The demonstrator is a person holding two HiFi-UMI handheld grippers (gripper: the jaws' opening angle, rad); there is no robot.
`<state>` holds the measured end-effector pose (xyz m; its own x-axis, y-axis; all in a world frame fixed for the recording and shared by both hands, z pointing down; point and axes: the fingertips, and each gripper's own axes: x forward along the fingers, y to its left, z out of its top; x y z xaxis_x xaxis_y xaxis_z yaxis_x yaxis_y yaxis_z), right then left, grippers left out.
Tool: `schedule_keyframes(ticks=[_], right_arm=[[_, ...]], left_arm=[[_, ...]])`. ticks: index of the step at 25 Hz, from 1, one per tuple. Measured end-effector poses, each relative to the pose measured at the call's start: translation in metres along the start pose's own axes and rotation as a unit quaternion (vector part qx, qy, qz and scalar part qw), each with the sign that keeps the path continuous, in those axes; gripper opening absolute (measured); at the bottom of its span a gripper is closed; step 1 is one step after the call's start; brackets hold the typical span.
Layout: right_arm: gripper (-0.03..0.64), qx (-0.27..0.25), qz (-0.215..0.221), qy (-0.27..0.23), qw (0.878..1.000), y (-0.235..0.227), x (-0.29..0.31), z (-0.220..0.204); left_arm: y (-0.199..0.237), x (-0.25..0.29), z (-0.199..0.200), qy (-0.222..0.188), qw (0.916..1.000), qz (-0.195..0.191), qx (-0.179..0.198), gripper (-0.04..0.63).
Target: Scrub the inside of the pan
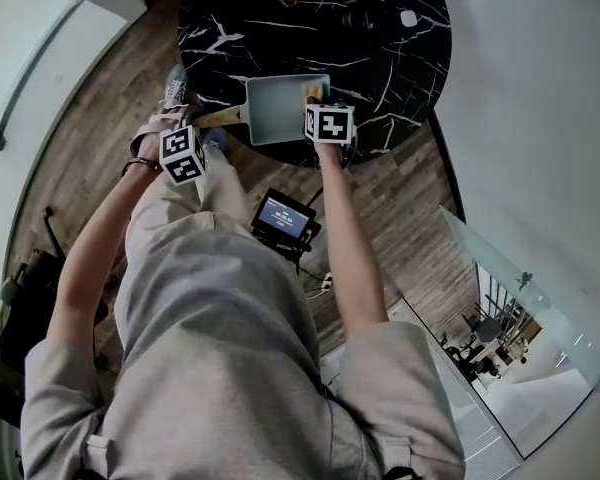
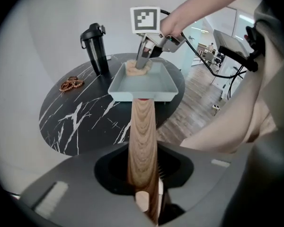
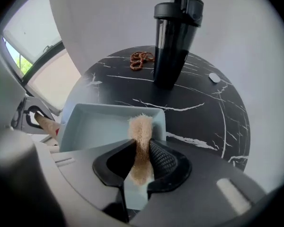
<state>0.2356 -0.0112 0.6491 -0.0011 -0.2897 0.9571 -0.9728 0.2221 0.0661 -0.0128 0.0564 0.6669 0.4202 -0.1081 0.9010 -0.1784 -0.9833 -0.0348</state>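
Both clamped: left gripper on wooden handle of pale-blue rectangular pan, right gripper on tan fibrous scrubber; far-right corner shove may twist pan.

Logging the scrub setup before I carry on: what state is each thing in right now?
Pan: open side up at the table edge, holding only the scrubber.
Handle: clamped in the left gripper.
Left gripper: shut on the handle.
Right gripper: shut on the scrubber.
Scrubber: end pressed into a pan corner.
Bottle: upright, lid closed.
Screen: lit.
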Motion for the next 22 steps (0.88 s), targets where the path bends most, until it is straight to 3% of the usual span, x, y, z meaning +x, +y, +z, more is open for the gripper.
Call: schedule_keyframes(ticks=[4, 8, 14, 22], right_arm=[[0.098, -0.016, -0.027, -0.001, 1.000, 0.007, 0.010, 0.018], [0.097, -0.021, -0.026, 0.003, 0.999, 0.011, 0.017, 0.023], [0.097, -0.039, 0.007, 0.007, 0.999, 0.036, 0.020, 0.026], [0.097, -0.108, 0.054, 0.012, 0.993, 0.098, 0.018, 0.028]], left_arm=[[0.001, 0.000, 0.002, -0.002, 0.9998, 0.000, 0.019, 0.086], [-0.003, 0.002, 0.002, 0.004, 0.9989, -0.001, 0.046, 0.084], [-0.005, 0.004, 0.001, 0.008, 0.9991, -0.001, 0.041, 0.081], [-0.006, 0.007, -0.004, 0.024, 0.9982, -0.001, 0.056, 0.081]])
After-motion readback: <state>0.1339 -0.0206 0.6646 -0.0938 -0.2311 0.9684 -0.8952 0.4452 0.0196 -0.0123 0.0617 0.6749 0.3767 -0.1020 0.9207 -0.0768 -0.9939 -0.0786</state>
